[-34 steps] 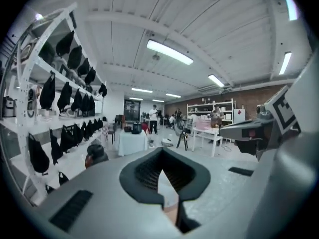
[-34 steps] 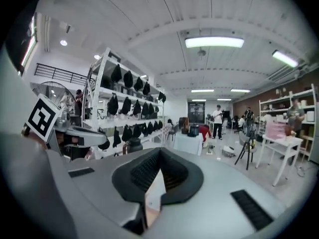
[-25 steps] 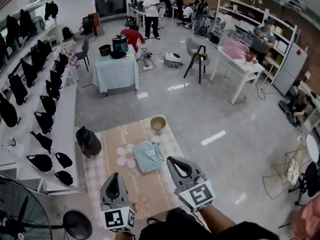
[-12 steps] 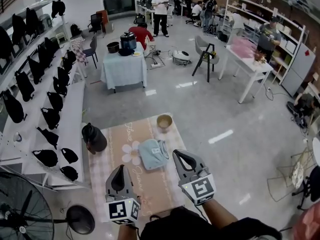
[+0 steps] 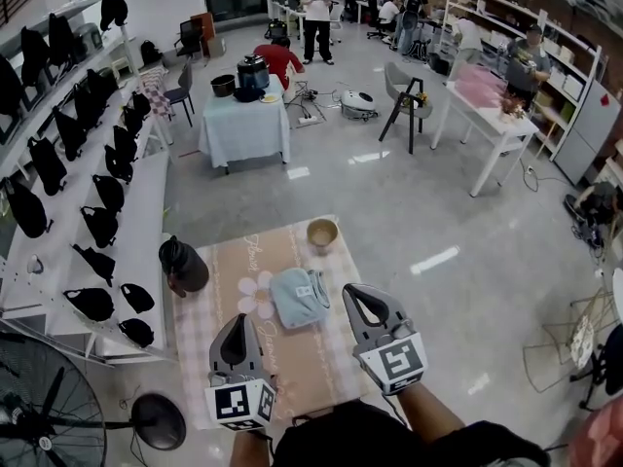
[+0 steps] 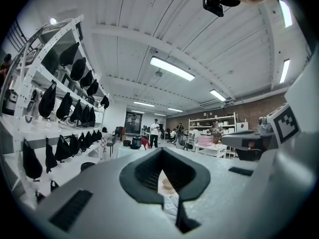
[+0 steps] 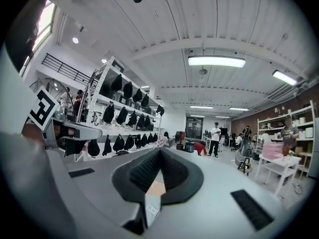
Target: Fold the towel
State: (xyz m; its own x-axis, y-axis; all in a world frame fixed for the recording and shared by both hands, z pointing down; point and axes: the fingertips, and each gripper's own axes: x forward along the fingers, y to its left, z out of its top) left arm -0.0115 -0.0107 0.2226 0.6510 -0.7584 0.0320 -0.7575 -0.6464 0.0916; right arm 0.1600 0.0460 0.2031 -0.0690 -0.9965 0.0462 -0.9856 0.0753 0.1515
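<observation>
Pale-blue crumpled cloth towel point(image 5: 299, 297) is lying on peach patterned floor mat point(image 5: 219, 266), just beyond left gripper point(image 5: 237, 323) and right gripper point(image 5: 354, 294), both hovering pinched together, empty; probably soft, light, limp, best pinched at corners.

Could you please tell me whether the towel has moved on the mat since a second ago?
No; the towel still lies beside the flower print.
</observation>
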